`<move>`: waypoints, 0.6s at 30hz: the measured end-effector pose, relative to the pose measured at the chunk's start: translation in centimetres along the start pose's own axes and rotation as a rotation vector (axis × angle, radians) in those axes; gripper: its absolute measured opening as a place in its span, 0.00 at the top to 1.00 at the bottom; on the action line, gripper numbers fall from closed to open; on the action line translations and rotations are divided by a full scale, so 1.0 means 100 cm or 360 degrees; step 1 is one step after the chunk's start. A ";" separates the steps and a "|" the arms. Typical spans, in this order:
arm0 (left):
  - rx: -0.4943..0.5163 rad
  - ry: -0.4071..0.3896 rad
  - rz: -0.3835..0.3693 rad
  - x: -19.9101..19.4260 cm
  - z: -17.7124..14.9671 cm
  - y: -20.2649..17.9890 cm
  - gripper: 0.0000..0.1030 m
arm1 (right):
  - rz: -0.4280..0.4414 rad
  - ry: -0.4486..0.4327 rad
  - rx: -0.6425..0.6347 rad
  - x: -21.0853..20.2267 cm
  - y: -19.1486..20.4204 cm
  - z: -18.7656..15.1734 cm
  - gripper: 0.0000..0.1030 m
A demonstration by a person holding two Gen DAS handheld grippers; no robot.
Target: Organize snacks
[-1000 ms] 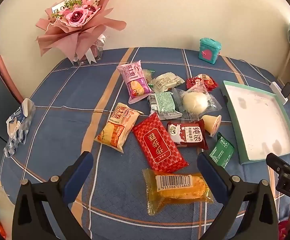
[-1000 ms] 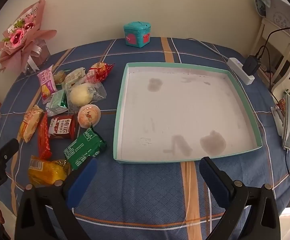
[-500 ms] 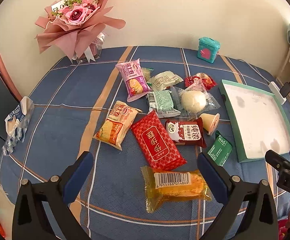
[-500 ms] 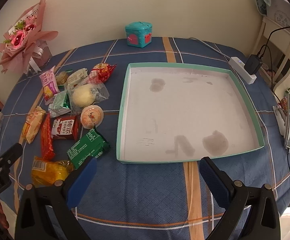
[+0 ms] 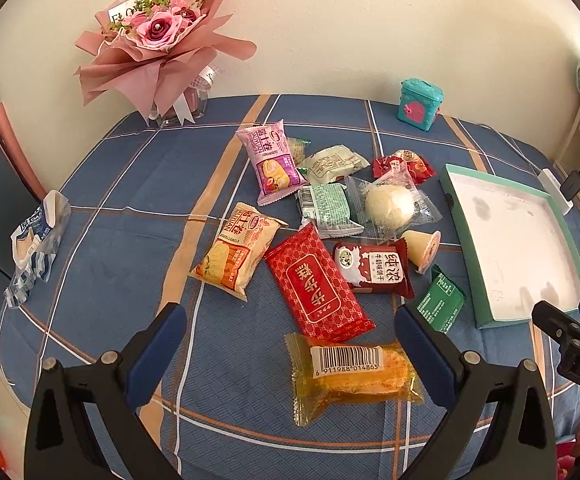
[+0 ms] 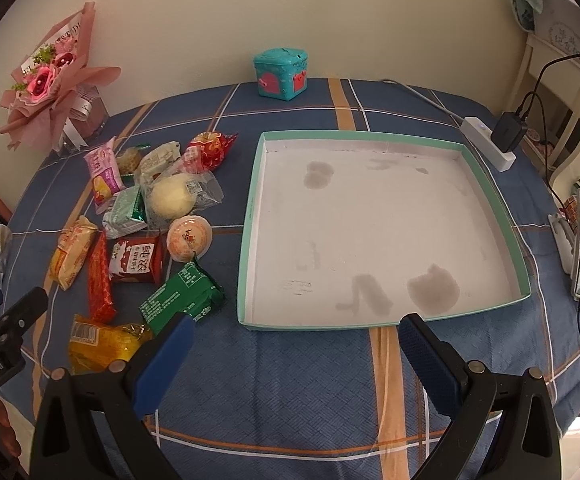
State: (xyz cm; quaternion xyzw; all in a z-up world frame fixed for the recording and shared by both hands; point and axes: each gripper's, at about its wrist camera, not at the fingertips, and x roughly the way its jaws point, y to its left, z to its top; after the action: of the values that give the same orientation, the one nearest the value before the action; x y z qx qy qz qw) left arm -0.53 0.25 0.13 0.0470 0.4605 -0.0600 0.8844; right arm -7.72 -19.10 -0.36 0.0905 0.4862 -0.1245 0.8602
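Both grippers, left (image 5: 290, 328) and right (image 6: 294, 334), were held with jaws spread wide, gripping nothing. The snacks (image 5: 322, 236) lay clustered on the tablecloth (image 5: 129, 208) left of the tray (image 6: 370, 224); the yellow packet (image 5: 354, 376) lay nearest the left gripper.

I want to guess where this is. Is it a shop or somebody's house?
Most likely somebody's house: a table with a checked blue cloth, a pink flower bouquet by the wall, and a power strip with a charger plugged in.

Twelve snack packets (image 5: 317, 295), one tray (image 6: 486, 184), one bouquet (image 5: 157, 40).
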 end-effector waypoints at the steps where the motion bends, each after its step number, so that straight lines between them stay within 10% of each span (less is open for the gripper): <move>1: 0.0001 -0.0001 0.0001 0.000 0.000 0.000 0.00 | 0.0001 -0.0002 0.0000 0.000 0.000 0.000 0.00; 18: 0.0003 -0.0003 0.0006 -0.001 0.000 -0.002 0.00 | 0.0013 0.0016 0.0019 0.000 -0.001 0.000 0.00</move>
State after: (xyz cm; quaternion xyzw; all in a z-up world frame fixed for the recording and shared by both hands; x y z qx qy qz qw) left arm -0.63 0.09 0.21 0.0486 0.4594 -0.0588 0.8850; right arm -7.75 -19.17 -0.42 0.0982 0.4894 -0.1235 0.8576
